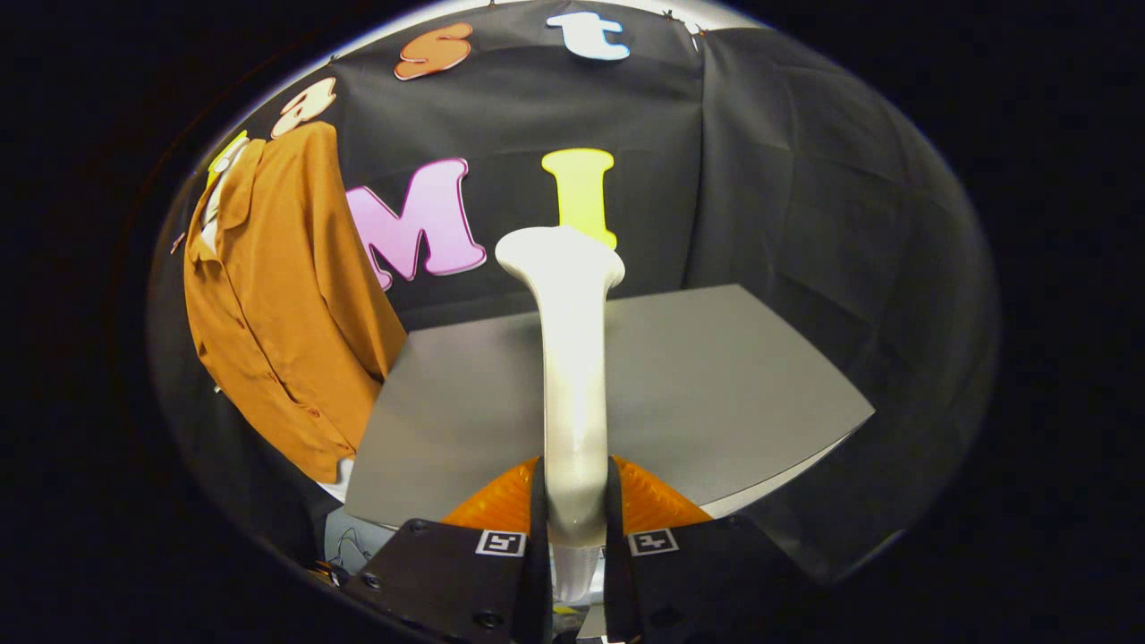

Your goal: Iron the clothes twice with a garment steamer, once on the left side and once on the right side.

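The claw (573,514) is gripping the white garment steamer (571,376) by its handle, both fingers pressing on it, the head pointing away over the grey desk (716,376). The orange shirt (286,304) is hanging well off to the left against the booth wall. Swinging across, the steamer could be slipping in that narrow grip, or snagging the shirt's loose front.

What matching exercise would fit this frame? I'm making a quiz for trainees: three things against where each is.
Things:
1. garment steamer
2. orange shirt
3. grey table

Places:
A. hanging on the booth wall, off to the side of the table
B. clamped between the jaws of the gripper, standing upright
C. lying beyond the fingers, under the steamer

Pairs: 1-B, 2-A, 3-C
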